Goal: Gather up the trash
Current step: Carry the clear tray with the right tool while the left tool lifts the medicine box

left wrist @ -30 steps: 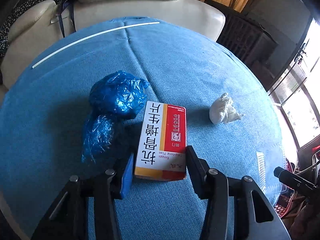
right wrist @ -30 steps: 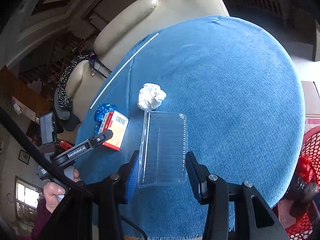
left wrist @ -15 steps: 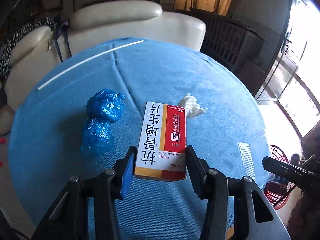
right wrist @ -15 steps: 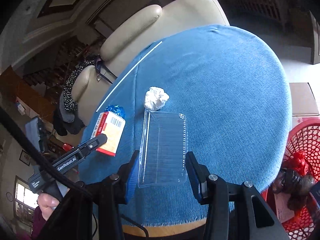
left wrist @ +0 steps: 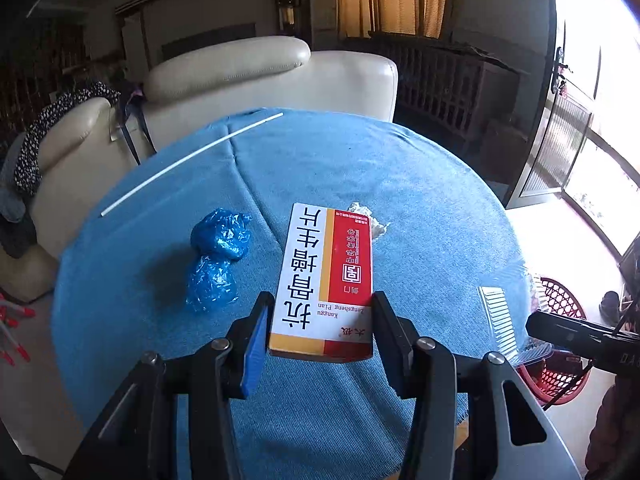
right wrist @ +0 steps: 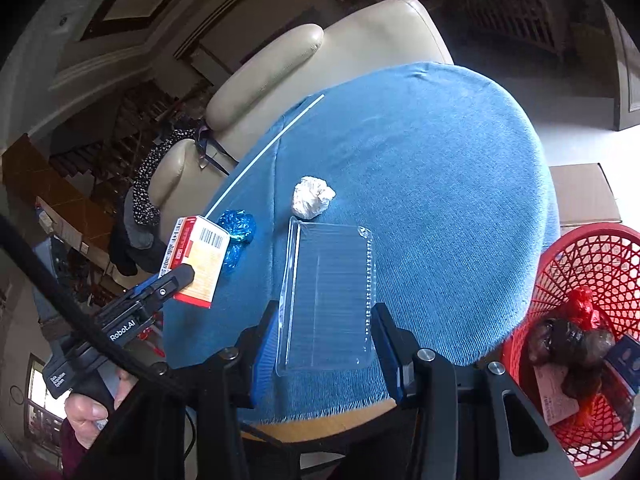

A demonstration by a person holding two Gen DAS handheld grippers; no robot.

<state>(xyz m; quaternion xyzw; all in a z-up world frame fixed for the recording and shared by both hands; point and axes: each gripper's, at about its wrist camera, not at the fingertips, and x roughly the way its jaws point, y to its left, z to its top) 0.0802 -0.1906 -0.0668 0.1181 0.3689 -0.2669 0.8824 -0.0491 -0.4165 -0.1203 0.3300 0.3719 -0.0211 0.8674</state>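
Note:
My left gripper is shut on a red, white and yellow medicine box, held up off the blue-clothed round table. The right wrist view shows the same box in that gripper at the table's left edge. My right gripper is shut on a clear plastic tray, lifted over the table's near edge. On the cloth lie a crumpled blue plastic bag, a white paper wad and a thin white stick.
A red mesh basket with trash in it stands on the floor right of the table. A cream leather sofa sits behind the table, with dark clothing draped on it. A hand holds the left gripper's handle.
Both grippers have risen and drawn back from the table with the box and the tray still held. The blue bag and paper wad look smaller and farther, and the red basket has come into view.

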